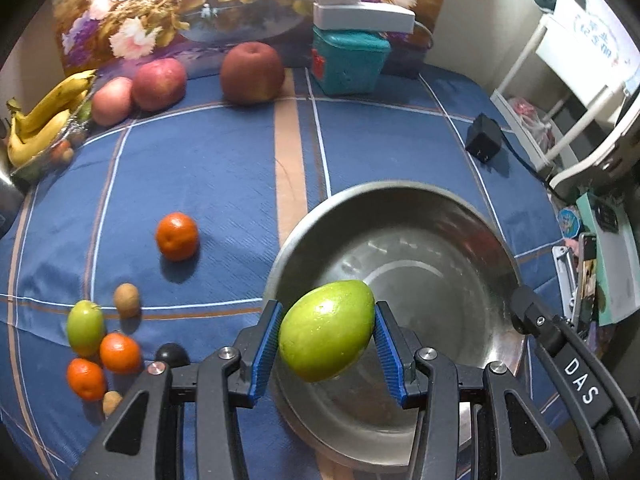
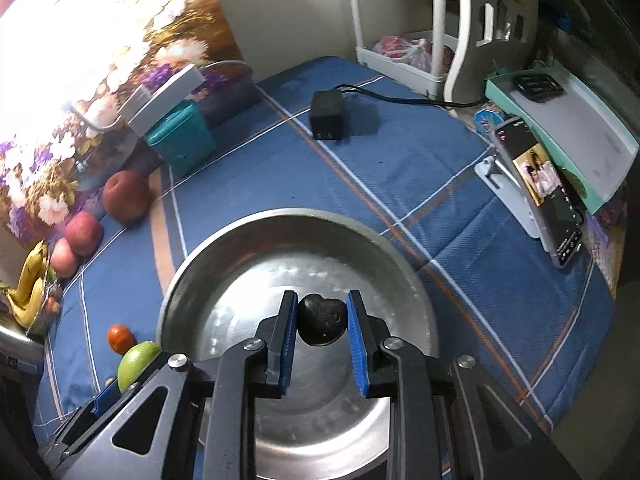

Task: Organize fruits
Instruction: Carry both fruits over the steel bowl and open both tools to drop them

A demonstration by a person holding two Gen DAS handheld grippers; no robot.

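Over the steel bowl (image 1: 400, 208), both grippers hang loaded: the left gripper (image 1: 326, 344) is clamped on a green mango (image 1: 326, 330), the right gripper (image 2: 322, 330) squeezes a small black fruit (image 2: 322, 320). Oranges (image 1: 177, 236), apples (image 1: 252, 73) and bananas (image 1: 44, 116) sit around on the blue bedsheet (image 1: 200, 160).

A smooth green fruit (image 1: 326, 330), egg-shaped and tilted, hangs over the near left rim of the steel bowl (image 1: 492, 236). A small, rough black fruit (image 2: 321, 321) hangs over the bowl's middle. The bowl is empty and stands near the front edge of the blue checked bed (image 1: 200, 168).
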